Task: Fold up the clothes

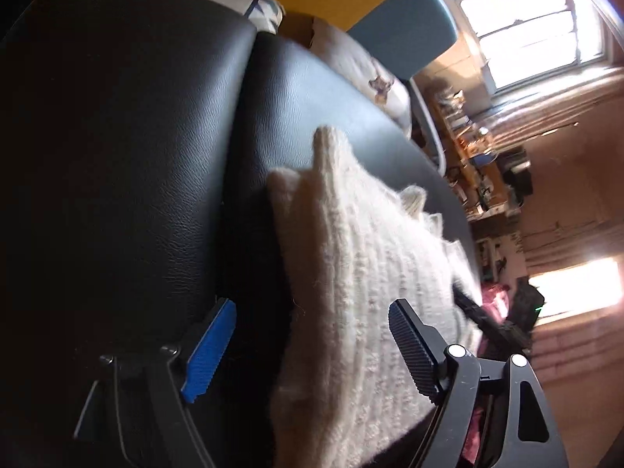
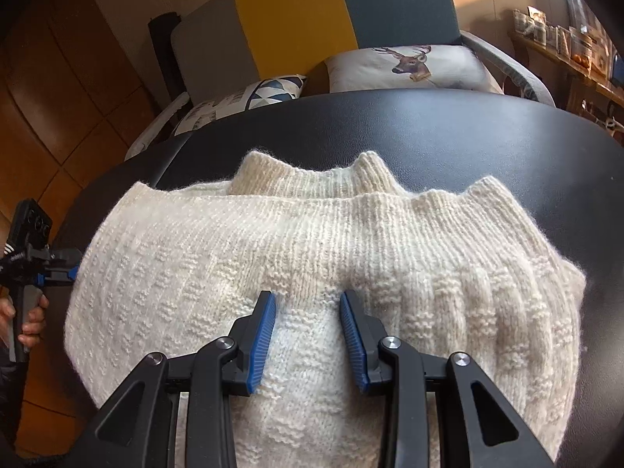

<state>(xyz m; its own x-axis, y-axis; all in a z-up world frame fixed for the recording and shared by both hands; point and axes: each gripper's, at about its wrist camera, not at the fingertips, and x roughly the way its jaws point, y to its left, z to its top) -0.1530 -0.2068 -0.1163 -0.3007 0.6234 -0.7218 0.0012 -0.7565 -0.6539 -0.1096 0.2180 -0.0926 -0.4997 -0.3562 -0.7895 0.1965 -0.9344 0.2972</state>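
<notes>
A cream knitted sweater [image 2: 296, 241] lies folded on a black leather surface [image 2: 448, 132], its ribbed hem and collar toward the far side. My right gripper [image 2: 306, 296] is open just above the middle of the sweater, with knit showing between its blue pads and nothing pinched. In the left wrist view the sweater [image 1: 370, 273] is seen edge-on from its left side. My left gripper [image 1: 312, 347] is open at that edge, one finger over the leather and one over the knit. In the right wrist view the left gripper [image 2: 64, 263] is held by a hand [image 2: 29, 318] at the sweater's left edge.
Behind the leather surface stands a sofa with a yellow and teal back [image 2: 296, 19], a deer-print cushion [image 2: 413, 64] and a blue-patterned cushion [image 2: 249, 97]. A cluttered wooden shelf [image 2: 565, 46] stands at the right. Wooden floor [image 2: 39, 78] lies to the left.
</notes>
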